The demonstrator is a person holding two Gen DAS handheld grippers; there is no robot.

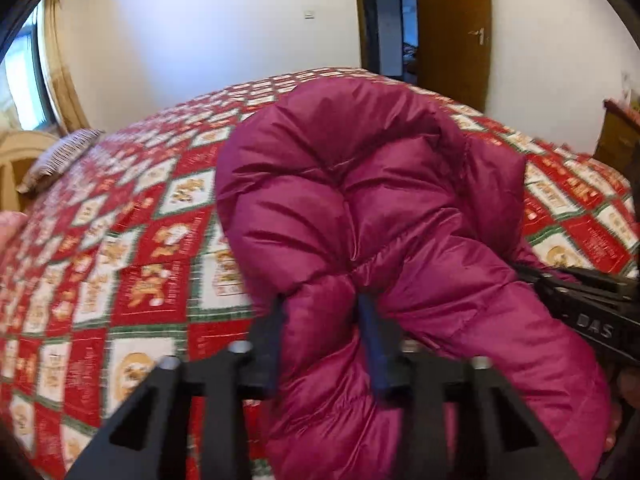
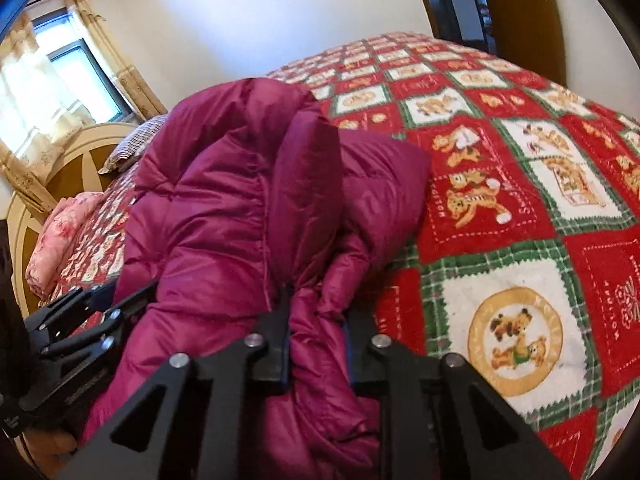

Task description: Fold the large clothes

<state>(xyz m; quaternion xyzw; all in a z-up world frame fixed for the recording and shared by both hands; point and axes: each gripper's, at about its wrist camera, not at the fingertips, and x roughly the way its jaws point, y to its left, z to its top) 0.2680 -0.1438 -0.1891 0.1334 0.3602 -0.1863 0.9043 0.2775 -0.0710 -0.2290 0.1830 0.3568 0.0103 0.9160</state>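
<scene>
Jacket (image 1: 360, 184), magenta and puffy, lay bunched on the bed (image 1: 132, 240), stretching away ahead of both claws; left claw (image 1: 324, 312) and right claw (image 2: 316, 312) each pinched its near edge. "DAS" showed on the right claw.

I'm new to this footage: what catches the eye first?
A puffy magenta jacket heaped in the middle of the bed, bunched folds pinched by both the left gripper and right gripper. Under it spreads a loud red, white and green teddy-bear quilt.
</scene>
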